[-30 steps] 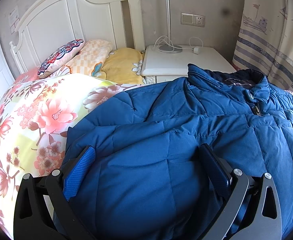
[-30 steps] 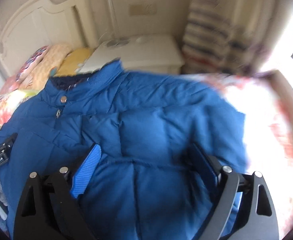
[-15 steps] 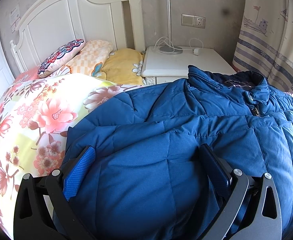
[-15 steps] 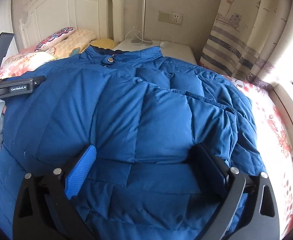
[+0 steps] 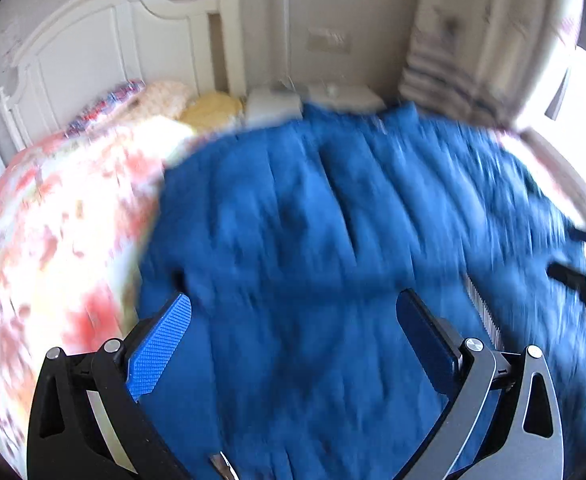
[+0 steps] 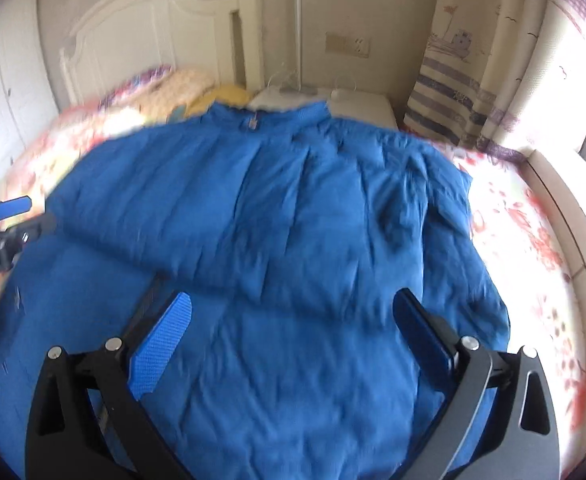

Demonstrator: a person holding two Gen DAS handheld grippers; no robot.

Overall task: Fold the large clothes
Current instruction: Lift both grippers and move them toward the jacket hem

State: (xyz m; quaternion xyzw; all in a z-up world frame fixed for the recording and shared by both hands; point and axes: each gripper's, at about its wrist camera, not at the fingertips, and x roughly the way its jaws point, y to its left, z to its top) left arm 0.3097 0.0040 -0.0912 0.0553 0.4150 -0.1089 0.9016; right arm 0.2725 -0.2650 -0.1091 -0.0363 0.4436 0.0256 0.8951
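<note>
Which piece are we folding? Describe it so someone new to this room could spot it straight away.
Start at the white headboard and the bed's floral sheet. Spread across that sheet, collar toward the white nightstand, lies the blue puffer jacket. It is the only solid blue, quilted item; the pillows beside it are patterned or yellow.

Puffy quilted blue jacket (image 6: 277,240), matt cloth, lying on floral cotton-look bedding (image 6: 533,248), with a painted white wooden headboard (image 6: 149,36) gleaming softly.
</note>
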